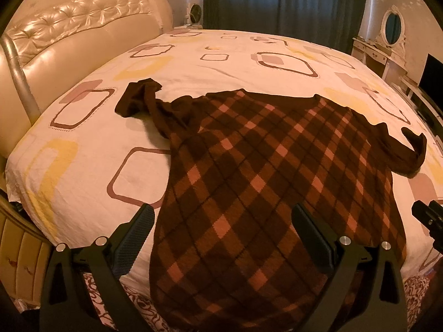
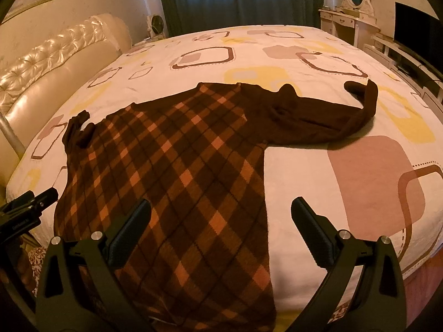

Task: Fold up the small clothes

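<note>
Left wrist: I see the plaid sweater (image 1: 249, 182) flat on the bed (image 1: 91, 166), hem between the left gripper (image 1: 223, 238) fingers, spread apart. Right gripper (image 2: 220, 235) also spread, empty, straddling the sweater's right edge.

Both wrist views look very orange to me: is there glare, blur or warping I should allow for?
Left wrist view: warm dim cast, glare on the headboard, bed edges bowed by the fisheye, sweater sharp. Right wrist view: same cast, dark sleeve losing detail, corners blacked out.
</note>
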Motion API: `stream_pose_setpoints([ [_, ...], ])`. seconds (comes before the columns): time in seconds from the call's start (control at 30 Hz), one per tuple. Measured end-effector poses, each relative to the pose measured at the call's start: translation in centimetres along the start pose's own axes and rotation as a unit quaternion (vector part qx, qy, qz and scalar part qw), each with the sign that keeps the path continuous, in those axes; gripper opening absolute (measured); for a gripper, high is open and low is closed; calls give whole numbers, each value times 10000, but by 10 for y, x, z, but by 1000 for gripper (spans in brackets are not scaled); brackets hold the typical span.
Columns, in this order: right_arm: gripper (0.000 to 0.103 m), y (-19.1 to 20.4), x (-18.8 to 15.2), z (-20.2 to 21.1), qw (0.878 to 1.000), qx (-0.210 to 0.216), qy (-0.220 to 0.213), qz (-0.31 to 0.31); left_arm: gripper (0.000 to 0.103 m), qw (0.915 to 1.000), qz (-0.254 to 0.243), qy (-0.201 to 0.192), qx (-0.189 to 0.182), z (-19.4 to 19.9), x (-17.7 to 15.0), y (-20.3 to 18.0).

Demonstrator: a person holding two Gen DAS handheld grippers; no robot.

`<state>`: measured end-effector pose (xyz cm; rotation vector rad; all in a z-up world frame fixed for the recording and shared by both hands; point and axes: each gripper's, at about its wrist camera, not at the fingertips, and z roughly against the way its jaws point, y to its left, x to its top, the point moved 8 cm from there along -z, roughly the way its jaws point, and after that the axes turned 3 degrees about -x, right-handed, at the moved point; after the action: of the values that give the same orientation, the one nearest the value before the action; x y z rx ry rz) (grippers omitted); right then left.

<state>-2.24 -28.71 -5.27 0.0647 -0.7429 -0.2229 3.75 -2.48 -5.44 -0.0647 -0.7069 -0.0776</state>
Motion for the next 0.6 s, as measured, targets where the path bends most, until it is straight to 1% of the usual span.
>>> stream_pose_setpoints([
  [0.6,101,2,-1,-1,10000,15,22,10,99,10000,27,37,-73,1,-2,-5],
])
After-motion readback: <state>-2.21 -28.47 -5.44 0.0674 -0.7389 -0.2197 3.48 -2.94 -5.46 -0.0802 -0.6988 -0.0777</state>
